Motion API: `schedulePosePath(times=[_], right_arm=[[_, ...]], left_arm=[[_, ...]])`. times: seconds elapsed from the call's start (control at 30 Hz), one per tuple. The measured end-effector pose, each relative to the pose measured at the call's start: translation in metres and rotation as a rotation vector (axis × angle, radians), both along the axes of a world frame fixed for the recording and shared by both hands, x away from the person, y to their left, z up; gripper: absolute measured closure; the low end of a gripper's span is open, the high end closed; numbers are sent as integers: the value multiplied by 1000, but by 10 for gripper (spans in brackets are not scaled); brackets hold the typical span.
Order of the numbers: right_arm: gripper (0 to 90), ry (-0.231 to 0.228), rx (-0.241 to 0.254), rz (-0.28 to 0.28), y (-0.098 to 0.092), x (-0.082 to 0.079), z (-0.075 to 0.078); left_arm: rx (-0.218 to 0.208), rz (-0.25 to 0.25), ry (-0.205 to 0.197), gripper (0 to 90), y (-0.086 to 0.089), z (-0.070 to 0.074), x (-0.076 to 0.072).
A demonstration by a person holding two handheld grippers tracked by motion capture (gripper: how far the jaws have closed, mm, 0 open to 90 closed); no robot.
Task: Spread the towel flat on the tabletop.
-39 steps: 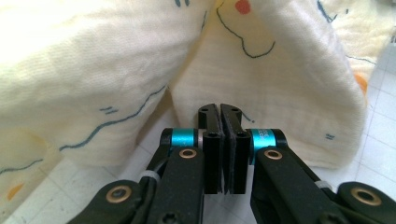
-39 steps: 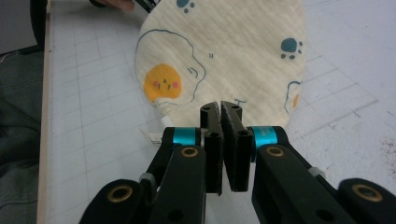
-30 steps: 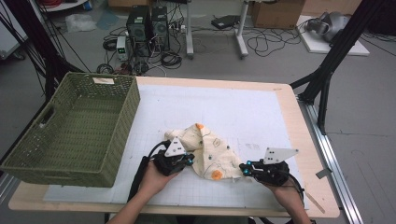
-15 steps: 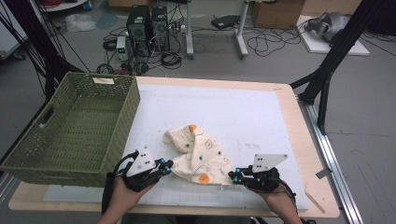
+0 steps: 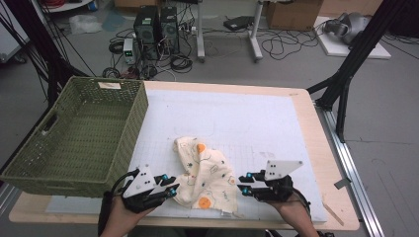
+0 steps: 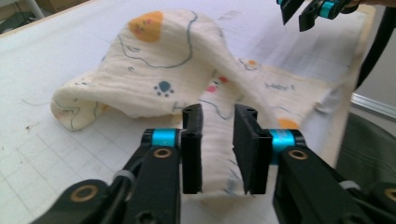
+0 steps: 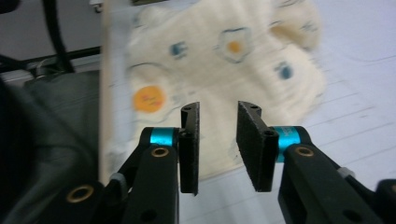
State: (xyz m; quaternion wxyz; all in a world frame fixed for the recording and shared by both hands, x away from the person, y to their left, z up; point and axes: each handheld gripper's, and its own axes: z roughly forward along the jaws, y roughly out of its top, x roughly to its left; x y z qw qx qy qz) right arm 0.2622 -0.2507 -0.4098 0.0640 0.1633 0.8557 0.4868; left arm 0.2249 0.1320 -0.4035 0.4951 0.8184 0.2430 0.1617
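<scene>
- High view: the printed cloth (image 5: 204, 176) lies rumpled on the white mat (image 5: 237, 123) at the near middle of the tabletop (image 5: 301, 98), its near edge close to the tabletop's near edge. The green basket (image 5: 74, 133) stands at the left, apart from the cloth.
- The left tongs (image 5: 170, 185) sit just beside the cloth's near-left edge; the right tongs (image 5: 245, 184) sit just beside its near-right edge. They flank the cloth, one on each side.
- Both pairs have just been opening. In the left gripper view the left tongs (image 6: 219, 149) stand narrowly apart with a fold of cloth (image 6: 187, 74) running between the jaws, but the pads do not press on it. In the right gripper view the right tongs (image 7: 217, 147) show the same small gap, with cloth (image 7: 224, 60) lying under and beyond them, unheld.
- Step in hand, as I judge it: a release after drawing the cloth's near edge toward the person, part of spreading or folding it.
- The far part is humped over itself, so the work looks only partly done.
- The next move likely calls for a fresh grip: each pair on a single layer at a corner or edge, then an even pull to flatten the hump without dragging the cloth off the near edge.
</scene>
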Motion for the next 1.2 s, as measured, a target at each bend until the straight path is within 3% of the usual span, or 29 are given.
schedulePosePath(times=[0.13, 0.2, 0.33, 0.47, 0.53, 0.6, 0.8, 0.87, 1.0, 1.07, 1.13, 1.2], right_arm=[[620, 1, -16, -47, 11, 23, -5], [601, 12, -26, -54, 17, 34, -10], [597, 50, -112, -47, 34, 48, -26], [688, 61, -168, -37, 43, 52, -35], [788, 40, -173, -31, 44, 51, -37], [871, 65, -164, -10, 43, 52, -38], [879, 38, -125, -17, 27, 45, -23], [879, 11, -128, -27, 16, 39, -14], [878, 4, -121, -48, -3, 27, -5], [878, 21, -119, -41, -8, 20, -6], [873, 43, -154, -16, -10, 13, -11], [818, 72, -142, 17, -10, 8, -15]], left_arm=[[-21, 25, 31, 664, -8, -11, 21], [-21, 19, 68, 646, -13, -17, 29], [56, -23, 130, 648, -24, -31, 35], [116, -55, 179, 722, -33, -44, 38], [120, -52, 164, 781, -34, -45, 39], [127, -61, 165, 858, -34, -44, 40], [103, -27, 129, 874, -25, -37, 33], [85, -19, 116, 874, -20, -32, 28], [64, -10, 101, 874, -11, -25, 15], [67, -21, 104, 873, -7, -25, 8], [58, -31, 108, 871, -4, -24, 3], [40, -38, 102, 842, -1, -22, 0]])
